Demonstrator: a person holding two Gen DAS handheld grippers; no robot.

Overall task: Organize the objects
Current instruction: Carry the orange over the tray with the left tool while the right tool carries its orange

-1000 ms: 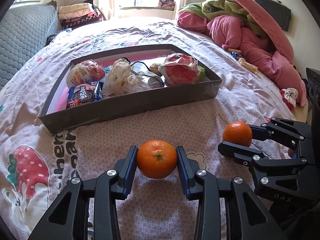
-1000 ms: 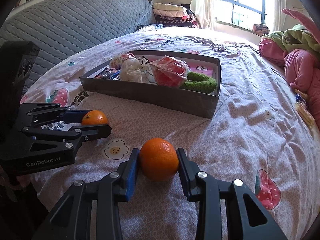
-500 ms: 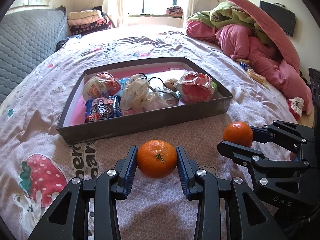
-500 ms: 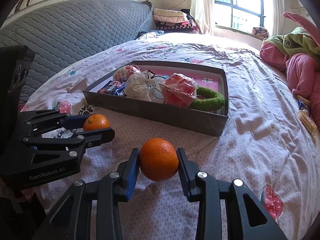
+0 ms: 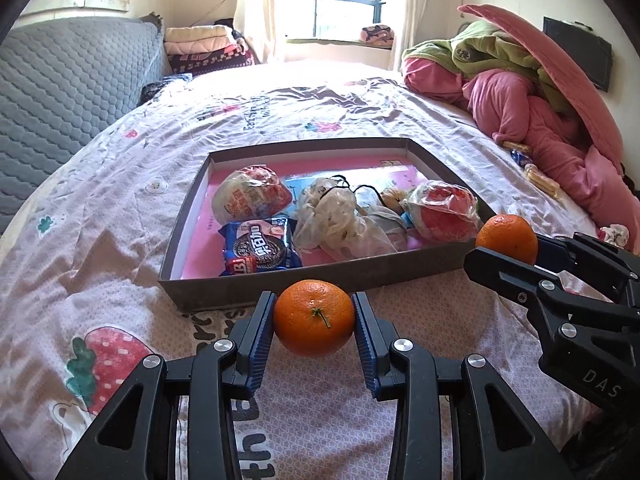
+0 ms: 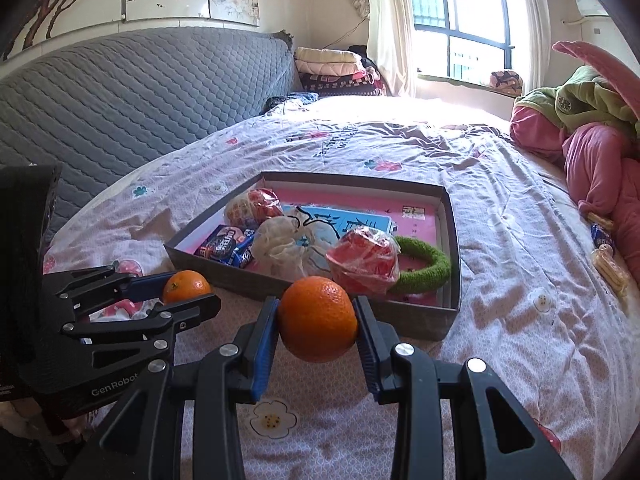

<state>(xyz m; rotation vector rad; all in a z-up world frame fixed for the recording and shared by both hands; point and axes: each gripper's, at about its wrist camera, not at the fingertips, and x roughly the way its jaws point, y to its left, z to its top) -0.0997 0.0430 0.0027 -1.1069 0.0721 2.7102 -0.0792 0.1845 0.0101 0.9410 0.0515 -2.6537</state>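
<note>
A grey shallow box (image 5: 280, 292) lies on the bed (image 5: 100, 208), just beyond both tongs, holding a cookie packet (image 5: 260, 250), wrapped snacks (image 5: 252, 194), a plastic bag (image 5: 336, 216) and a green ring (image 6: 424, 268). The left tongs (image 5: 314, 322) are partly open, clamped on a mandarin (image 5: 314, 322). The right tongs (image 6: 317, 318) likewise grip a second mandarin (image 6: 317, 318), both fruits above the quilt in front of the box wall.

Two bright oranges: the stem-side orange (image 5: 314, 323) sits pinched up off the bedspread, the other orange (image 6: 317, 319) too, both just short of the grey tray (image 5: 320, 278) stuffed with wrapped snacks.
</note>
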